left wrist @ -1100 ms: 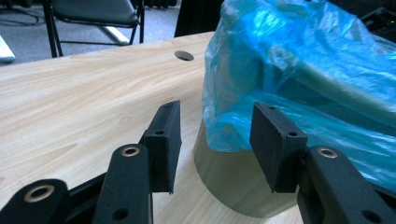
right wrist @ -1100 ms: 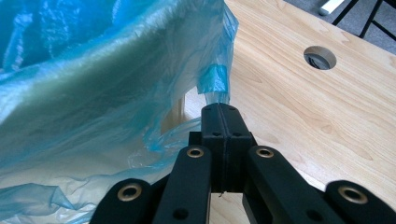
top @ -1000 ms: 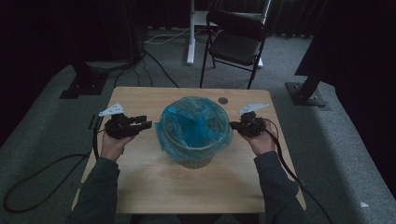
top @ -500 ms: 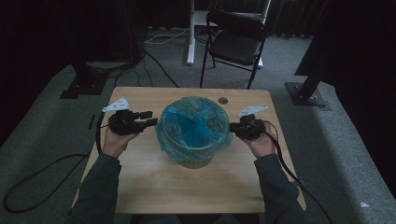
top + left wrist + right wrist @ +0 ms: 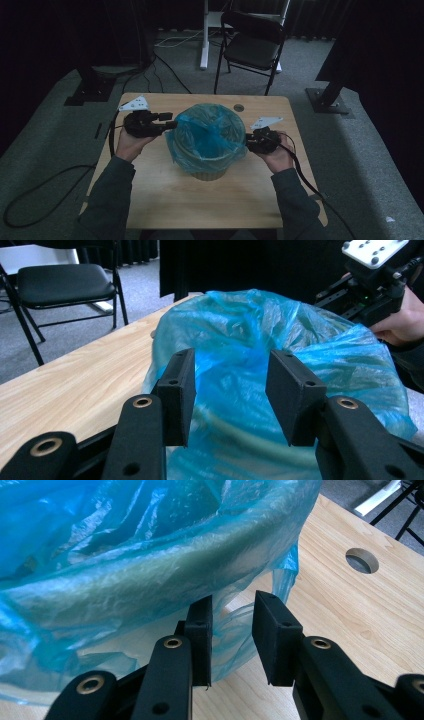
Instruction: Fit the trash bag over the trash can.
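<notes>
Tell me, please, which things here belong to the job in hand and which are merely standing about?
In hand: blue bag lining the bin; left gripper and right gripper at its rim, both open.

Standing about: black chair, floor cables.

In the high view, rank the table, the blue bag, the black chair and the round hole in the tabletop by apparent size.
1. table
2. black chair, though it stands farther from the camera, so its true size against the bag is unsure
3. blue bag
4. round hole
</notes>
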Available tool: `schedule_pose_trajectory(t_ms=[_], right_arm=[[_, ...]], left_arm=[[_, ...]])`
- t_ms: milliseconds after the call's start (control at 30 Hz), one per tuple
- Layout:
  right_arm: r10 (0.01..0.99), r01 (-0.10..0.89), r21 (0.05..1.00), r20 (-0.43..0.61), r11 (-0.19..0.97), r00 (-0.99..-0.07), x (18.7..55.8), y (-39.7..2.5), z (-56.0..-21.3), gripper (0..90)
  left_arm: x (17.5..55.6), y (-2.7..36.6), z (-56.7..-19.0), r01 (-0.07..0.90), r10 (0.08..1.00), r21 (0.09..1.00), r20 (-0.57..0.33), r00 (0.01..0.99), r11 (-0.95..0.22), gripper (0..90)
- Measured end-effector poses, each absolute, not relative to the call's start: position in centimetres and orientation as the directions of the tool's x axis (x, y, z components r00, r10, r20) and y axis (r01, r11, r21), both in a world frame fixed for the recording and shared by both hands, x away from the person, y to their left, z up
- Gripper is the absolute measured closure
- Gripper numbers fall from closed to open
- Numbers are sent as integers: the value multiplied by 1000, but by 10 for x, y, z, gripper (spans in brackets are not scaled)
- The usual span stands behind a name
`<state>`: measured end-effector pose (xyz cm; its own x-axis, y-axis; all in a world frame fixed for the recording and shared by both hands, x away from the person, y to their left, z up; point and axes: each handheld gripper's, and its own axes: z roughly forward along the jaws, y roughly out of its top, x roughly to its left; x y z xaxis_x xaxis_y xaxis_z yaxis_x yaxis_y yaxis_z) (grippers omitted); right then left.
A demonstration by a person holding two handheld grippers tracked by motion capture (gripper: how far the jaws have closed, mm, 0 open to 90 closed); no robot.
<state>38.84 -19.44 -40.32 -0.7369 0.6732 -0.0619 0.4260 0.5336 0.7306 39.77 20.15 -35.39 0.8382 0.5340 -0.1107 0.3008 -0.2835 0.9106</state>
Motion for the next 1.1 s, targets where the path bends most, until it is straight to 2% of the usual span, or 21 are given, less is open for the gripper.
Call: schedule_pose_trajectory(t_ms=[700,1100], right_arm=[[640,413,751,-17,516,-769,385,-198,-404,692],[631,411,748,-14,522,-776,384,-198,-406,686]], left_arm=[[406,134,-336,239,454,866,-15,891,-439,578],[420,103,-325,219,430,856,5,903,-468,588]])
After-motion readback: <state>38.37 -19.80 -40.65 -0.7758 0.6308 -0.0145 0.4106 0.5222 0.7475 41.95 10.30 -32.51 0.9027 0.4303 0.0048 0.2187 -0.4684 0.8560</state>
